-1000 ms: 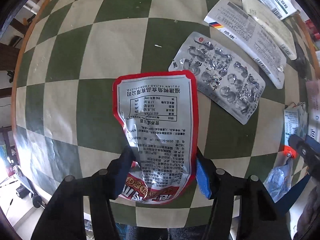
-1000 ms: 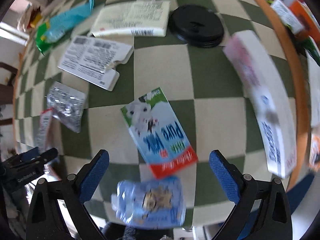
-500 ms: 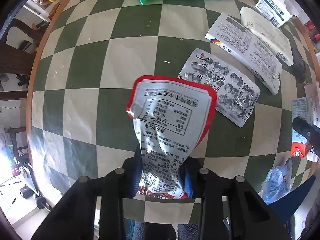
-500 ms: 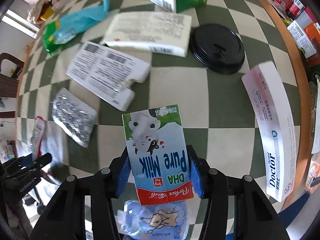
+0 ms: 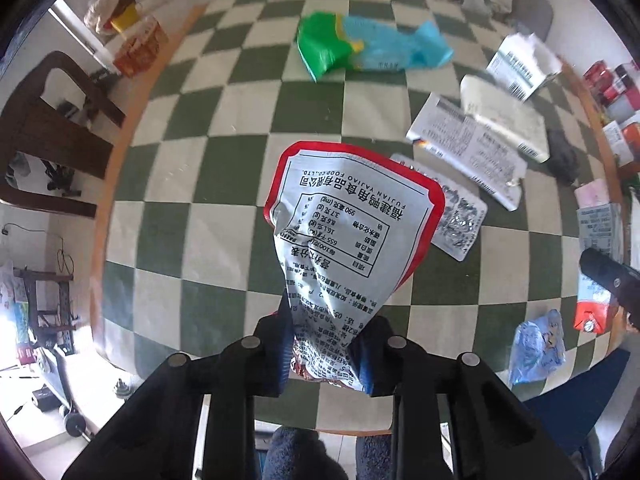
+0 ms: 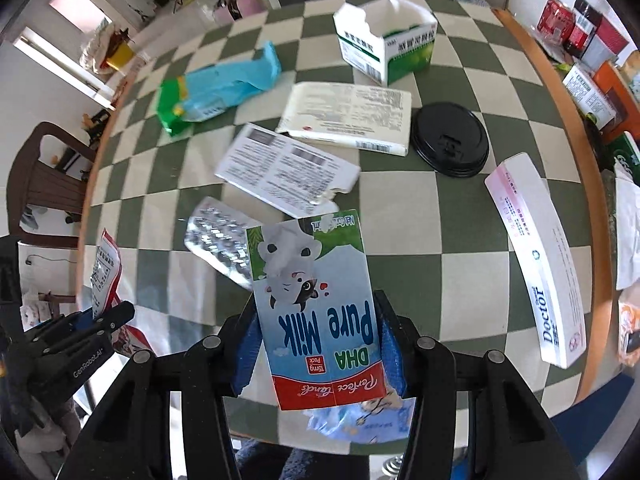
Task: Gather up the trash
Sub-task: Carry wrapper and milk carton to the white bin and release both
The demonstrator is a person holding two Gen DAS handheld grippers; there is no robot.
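Trash is partly picked up: left hand-held gripper [image 5: 326, 350] squeezes a snack wrapper [image 5: 348, 236], right hand-held gripper [image 6: 318, 354] squeezes a milk carton [image 6: 316, 304]. Lots stays on the table [image 6: 400, 216].

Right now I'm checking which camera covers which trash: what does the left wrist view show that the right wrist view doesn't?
Only the left wrist view shows the printed back of the red-edged snack pouch pinched in the left gripper, plus the whole blue plastic wrapper near the table edge.

Only the right wrist view shows the front of the milk carton held in the right gripper, the black cup lid and the Doctor box.

Both show the foil blister pack and the green-and-blue bag.
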